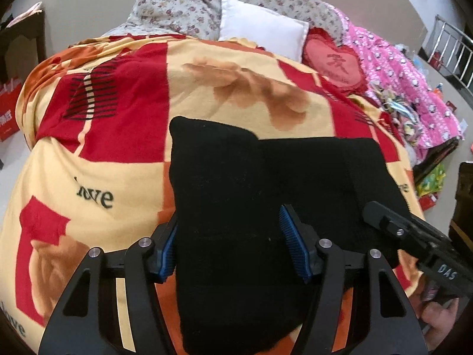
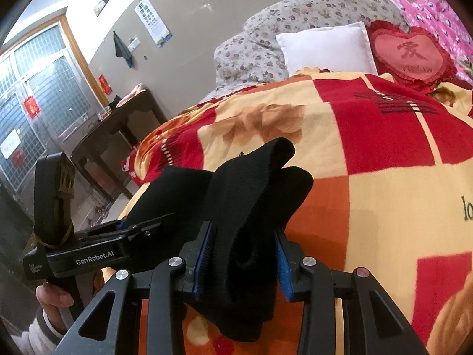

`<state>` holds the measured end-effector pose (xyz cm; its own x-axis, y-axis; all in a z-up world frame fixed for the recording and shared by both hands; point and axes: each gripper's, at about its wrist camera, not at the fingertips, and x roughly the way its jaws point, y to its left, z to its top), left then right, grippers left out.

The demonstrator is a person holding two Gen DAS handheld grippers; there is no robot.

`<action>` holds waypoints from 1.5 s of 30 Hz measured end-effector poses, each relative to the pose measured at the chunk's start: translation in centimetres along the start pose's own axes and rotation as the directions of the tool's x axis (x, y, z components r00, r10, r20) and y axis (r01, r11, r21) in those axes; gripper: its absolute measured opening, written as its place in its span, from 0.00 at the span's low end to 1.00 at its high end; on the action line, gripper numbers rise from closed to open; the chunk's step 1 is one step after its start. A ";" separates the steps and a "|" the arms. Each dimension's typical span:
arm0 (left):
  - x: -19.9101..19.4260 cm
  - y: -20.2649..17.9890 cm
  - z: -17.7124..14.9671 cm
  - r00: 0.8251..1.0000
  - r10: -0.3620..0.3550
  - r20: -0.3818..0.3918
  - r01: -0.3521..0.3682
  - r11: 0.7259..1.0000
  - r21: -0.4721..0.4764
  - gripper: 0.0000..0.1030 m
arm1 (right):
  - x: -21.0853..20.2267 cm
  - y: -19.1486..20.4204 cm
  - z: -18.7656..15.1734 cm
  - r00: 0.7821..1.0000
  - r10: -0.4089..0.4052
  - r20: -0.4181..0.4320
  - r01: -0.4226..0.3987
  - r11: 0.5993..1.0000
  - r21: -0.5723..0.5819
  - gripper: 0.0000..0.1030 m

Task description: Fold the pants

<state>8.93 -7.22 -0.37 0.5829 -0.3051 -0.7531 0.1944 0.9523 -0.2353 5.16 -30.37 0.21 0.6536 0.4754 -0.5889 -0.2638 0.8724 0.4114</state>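
Left wrist view: the left claw [image 1: 233, 248] is clamped on the near edge of the black pants [image 1: 266, 183], which lie part-folded on the bed's blanket [image 1: 118, 177]. Both held ends should travel level and together.

Right wrist view: the right claw [image 2: 242, 260] pinches a bunched, ribbed fold of the thick, dark, soft knit cloth; letting it sag would spoil the crease.

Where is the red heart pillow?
The heart pillow lies at the far end of the bed, on the right in both views, between the white pillow and the pink blanket.
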 end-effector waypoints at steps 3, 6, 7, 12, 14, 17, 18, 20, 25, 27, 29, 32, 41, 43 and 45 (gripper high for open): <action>1.6 1.2 0.0 0.999 -0.005 -0.043 0.003 0.999 -0.040 0.61 | 1.3 -1.4 0.0 0.999 -0.018 -0.029 0.019 0.999 0.042 0.36; 1.8 1.5 -0.3 0.999 -0.013 -0.041 0.011 0.999 -0.035 0.66 | 2.5 -2.7 -0.5 0.997 -0.036 -0.070 0.042 0.996 0.076 0.36; 1.8 1.5 -0.3 0.999 -0.012 -0.042 0.011 1.000 -0.028 0.69 | 2.3 -3.0 -0.7 0.998 -0.024 -0.064 0.030 0.995 0.093 0.37; 0.6 2.0 -0.3 0.999 -0.006 -0.049 0.003 0.998 -0.058 0.71 | 0.8 -3.3 -0.5 0.998 -0.027 -0.057 0.034 0.991 0.129 0.37; -0.3 1.8 -0.2 0.999 0.026 -0.019 -0.027 0.998 -0.048 0.71 | -0.7 -2.2 0.0 0.999 -0.052 -0.014 0.053 0.995 0.090 0.37; -1.3 1.6 0.1 0.998 0.060 0.015 -0.059 0.997 -0.043 0.71 | -1.7 -0.5 1.2 0.999 -0.039 0.030 0.038 0.999 0.032 0.37; -1.5 1.4 0.3 0.998 0.061 0.019 -0.060 0.997 -0.042 0.71 | -1.6 0.3 1.7 0.999 -0.028 0.033 0.028 1.000 0.007 0.37; -1.4 1.3 0.5 0.996 0.080 0.027 -0.079 0.996 -0.042 0.71 | -0.7 1.2 2.3 1.000 -0.017 0.020 0.017 1.000 -0.022 0.37; 0.7 0.3 0.6 0.993 0.115 -0.014 -0.115 0.993 -0.004 0.71 | 3.4 0.6 2.8 0.996 -0.057 -0.066 0.055 0.998 -0.022 0.37; 1.4 -0.1 0.4 0.992 0.121 -0.022 -0.121 0.993 0.006 0.71 | 4.9 -0.4 2.6 0.988 -0.111 -0.107 0.111 0.994 -0.008 0.37; 1.7 -0.4 0.3 0.991 0.135 -0.012 -0.135 0.991 0.016 0.73 | 5.6 -1.5 2.2 0.988 -0.109 -0.113 0.112 0.994 0.015 0.37; 1.8 -0.6 0.1 0.989 0.150 0.003 -0.150 0.988 0.025 0.74 | 5.1 -1.7 2.2 0.990 -0.090 -0.108 0.093 0.995 0.023 0.37; 1.2 -0.8 -0.8 0.988 0.152 0.020 -0.153 0.988 0.029 0.74 | 0.2 1.9 0.1 0.987 -0.147 -0.069 0.141 0.986 -0.089 0.37; 1.1 -0.8 -0.8 0.988 0.150 0.024 -0.151 0.988 0.021 0.74 | 0.0 2.2 -1.2 0.982 -0.177 -0.060 0.170 0.979 -0.109 0.37; 1.1 -0.7 -1.1 0.990 0.142 0.022 -0.142 0.990 0.002 0.74 | 0.8 2.3 -2.6 0.973 -0.218 -0.078 0.205 0.968 -0.142 0.37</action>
<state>8.61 -8.24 -1.70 0.6221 -0.1668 -0.7649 0.1113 0.9860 -0.1244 3.23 -27.68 -1.11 0.6383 0.2813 -0.7165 -0.2219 0.9586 0.1787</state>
